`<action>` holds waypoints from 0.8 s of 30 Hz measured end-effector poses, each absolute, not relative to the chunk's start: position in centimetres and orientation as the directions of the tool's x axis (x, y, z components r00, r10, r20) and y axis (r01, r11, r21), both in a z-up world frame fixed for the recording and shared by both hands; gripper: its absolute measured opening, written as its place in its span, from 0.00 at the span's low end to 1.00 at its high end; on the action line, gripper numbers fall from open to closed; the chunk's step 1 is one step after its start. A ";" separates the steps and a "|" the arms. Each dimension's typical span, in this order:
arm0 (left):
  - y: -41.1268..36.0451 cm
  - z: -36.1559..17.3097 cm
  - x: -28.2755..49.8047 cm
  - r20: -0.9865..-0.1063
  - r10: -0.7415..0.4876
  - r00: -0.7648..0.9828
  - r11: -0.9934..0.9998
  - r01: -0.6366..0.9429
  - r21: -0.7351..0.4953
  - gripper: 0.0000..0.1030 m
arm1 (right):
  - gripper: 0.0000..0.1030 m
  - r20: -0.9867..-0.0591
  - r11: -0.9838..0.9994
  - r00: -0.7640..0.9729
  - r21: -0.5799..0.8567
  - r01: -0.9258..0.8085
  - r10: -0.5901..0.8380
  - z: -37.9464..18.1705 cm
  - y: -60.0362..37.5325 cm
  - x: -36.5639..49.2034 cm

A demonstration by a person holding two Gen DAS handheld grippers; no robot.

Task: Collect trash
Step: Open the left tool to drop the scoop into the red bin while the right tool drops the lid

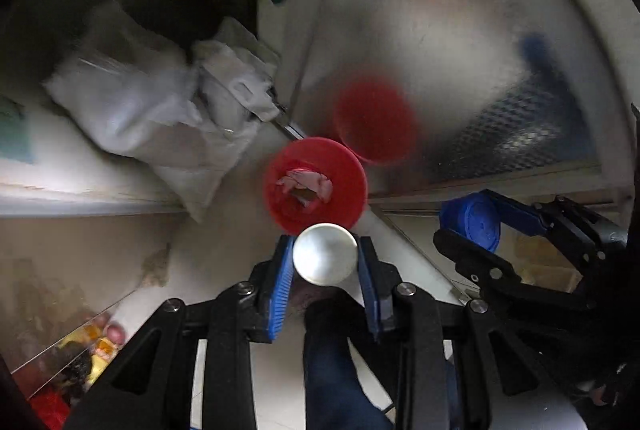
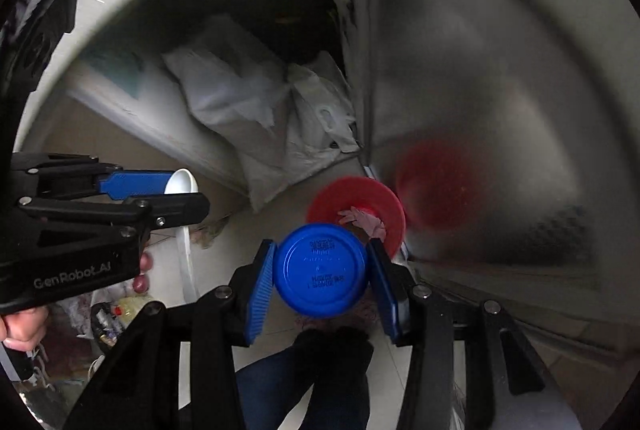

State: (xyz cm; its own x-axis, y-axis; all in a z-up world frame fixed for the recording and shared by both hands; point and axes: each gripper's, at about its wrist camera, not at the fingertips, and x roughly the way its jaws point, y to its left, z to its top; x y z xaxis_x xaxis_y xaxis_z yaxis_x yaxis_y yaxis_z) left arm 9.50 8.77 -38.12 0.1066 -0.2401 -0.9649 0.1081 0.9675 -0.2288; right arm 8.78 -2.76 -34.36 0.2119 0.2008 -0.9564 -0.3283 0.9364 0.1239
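My left gripper (image 1: 325, 258) is shut on a white paper cup (image 1: 325, 258), seen bottom first, held just above a red trash bin (image 1: 340, 169) on the floor. The bin holds pinkish crumpled paper (image 1: 306, 183). My right gripper (image 2: 322, 268) is shut on a blue plastic cup (image 2: 322, 268), also seen from its base, close to the same red bin (image 2: 380, 201). The right gripper shows at the right of the left wrist view (image 1: 472, 230); the left gripper shows at the left of the right wrist view (image 2: 176, 189), with the white cup (image 2: 183, 182) in it.
White plastic bags (image 1: 160, 109) lie heaped beside the bin against a white ledge (image 1: 80, 189). A frosted glass door (image 1: 460, 49) reflects the bin. Colourful clutter (image 1: 88, 350) lies at lower left. A person's dark leg (image 1: 340, 370) stands below the grippers.
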 end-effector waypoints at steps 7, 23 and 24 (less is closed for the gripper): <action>7.1 -47.5 11.9 -0.961 -0.269 0.063 0.950 0.183 -0.254 0.28 | 0.42 -0.970 0.965 0.183 0.114 -0.237 0.160 -42.1 -4.7 9.9; 5.3 -50.5 14.1 -0.978 -0.209 0.016 0.933 0.303 -0.194 0.50 | 0.42 -0.980 0.980 0.141 0.120 -0.156 0.142 -46.0 -5.7 10.8; 5.5 -50.4 14.0 -0.975 -0.220 0.011 0.931 0.302 -0.206 0.50 | 0.42 -0.979 0.979 0.141 0.123 -0.162 0.146 -45.9 -5.7 10.8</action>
